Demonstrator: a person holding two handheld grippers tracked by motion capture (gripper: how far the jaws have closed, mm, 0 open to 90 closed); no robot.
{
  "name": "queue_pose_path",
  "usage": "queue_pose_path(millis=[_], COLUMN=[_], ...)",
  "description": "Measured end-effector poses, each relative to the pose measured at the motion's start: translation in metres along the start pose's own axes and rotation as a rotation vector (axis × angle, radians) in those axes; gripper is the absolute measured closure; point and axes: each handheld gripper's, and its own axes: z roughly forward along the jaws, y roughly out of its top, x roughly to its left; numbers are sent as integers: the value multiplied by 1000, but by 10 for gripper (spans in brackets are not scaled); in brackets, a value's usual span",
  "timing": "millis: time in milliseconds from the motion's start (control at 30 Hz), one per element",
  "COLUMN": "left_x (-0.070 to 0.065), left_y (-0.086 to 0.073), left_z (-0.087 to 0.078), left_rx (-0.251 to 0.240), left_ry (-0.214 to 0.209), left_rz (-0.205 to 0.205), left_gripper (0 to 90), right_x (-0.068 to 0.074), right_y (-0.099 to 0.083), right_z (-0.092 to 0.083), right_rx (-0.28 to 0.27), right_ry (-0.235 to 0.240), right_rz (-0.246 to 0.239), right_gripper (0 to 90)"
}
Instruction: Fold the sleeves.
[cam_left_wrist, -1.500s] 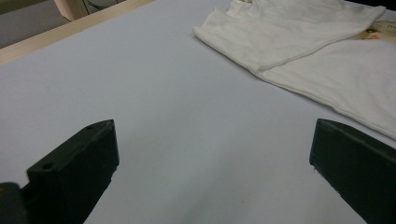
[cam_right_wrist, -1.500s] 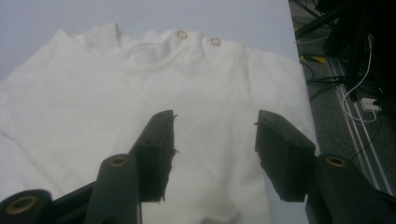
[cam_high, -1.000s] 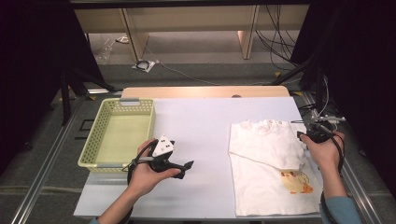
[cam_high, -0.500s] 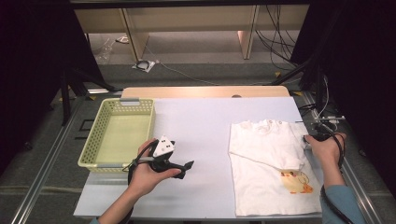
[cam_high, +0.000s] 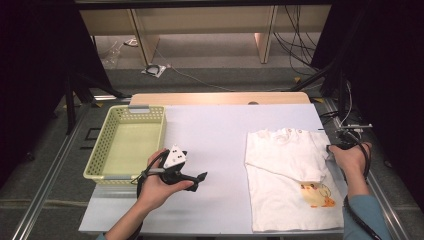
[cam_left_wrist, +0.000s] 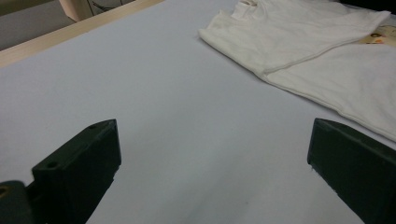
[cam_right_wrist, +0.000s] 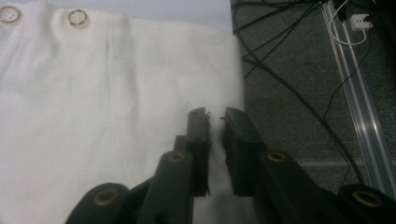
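A white T-shirt (cam_high: 285, 170) with an orange print lies flat on the right half of the white table (cam_high: 220, 130). My right gripper (cam_high: 330, 149) sits at the shirt's right sleeve edge. In the right gripper view its jaws have just been closing and now pinch the shirt's hem (cam_right_wrist: 93, 116) between the right gripper's tips (cam_right_wrist: 215, 116). My left gripper (cam_high: 200, 180) rests low over the table beside the basket, its jaws wide apart with nothing between them. The left gripper (cam_left_wrist: 210, 154) faces the shirt (cam_left_wrist: 327, 56) across bare table.
A light green plastic basket (cam_high: 100, 155) stands at the table's left side, with nothing in it. Cables and a metal rail (cam_right_wrist: 359, 107) run along the floor just past the table's right edge. Two metal snaps (cam_right_wrist: 77, 17) mark the shirt's neck.
The right hand has shifted slightly inward and down onto the shirt's right edge, and its jaws have drawn together on the cloth. The left hand has kept still.
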Motion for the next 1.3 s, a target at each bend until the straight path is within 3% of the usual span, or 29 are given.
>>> queue_pose_path(millis=[133, 467, 600, 667, 700, 967, 1300], left_x=[0, 0, 1, 1, 1, 2, 2], left_y=[0, 1, 1, 1, 1, 1, 2], left_z=[0, 0, 0, 0, 0, -1, -1], left_rx=[-1, -5, -6, -5, -6, -9, -11], left_ry=[1, 1, -1, -2, -1, 3, 3], left_rz=[-2, -2, -4, -5, -3, -6, -6], left_gripper=[25, 28, 29, 30, 30, 31, 31], right_x=[-2, -2, -4, -4, -2, 10, 34], right_y=[-1, -3, -4, -4, -3, -2, 2], right_z=[0, 0, -4, -7, -9, -24, -42], right_rx=[-6, -25, -47, -56, -71, -121, -176], right_ry=[10, 8, 44, 40, 45, 83, 107], right_rz=[25, 58, 116, 92, 107, 102, 20], right_gripper=[892, 900, 900, 900, 900, 900, 900])
